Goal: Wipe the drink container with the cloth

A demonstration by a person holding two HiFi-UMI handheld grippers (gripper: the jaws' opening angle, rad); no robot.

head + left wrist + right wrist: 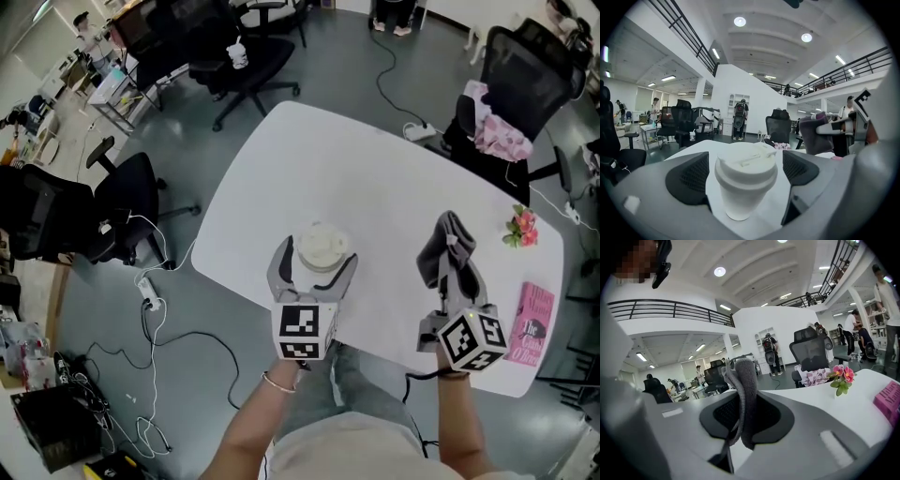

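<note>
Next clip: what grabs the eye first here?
A white lidded cup stands on the white table between the parted jaws of the left gripper. To its right, the right gripper pinches a grey cloth that sticks up, clear of the cup.

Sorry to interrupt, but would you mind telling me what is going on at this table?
A person holds tongs in each hand over a white table. The left tongs are open around an upright white lidded cup, not gripping it. The right tongs are shut on a grey cloth, held apart from the cup to its right. No wiping yet.
</note>
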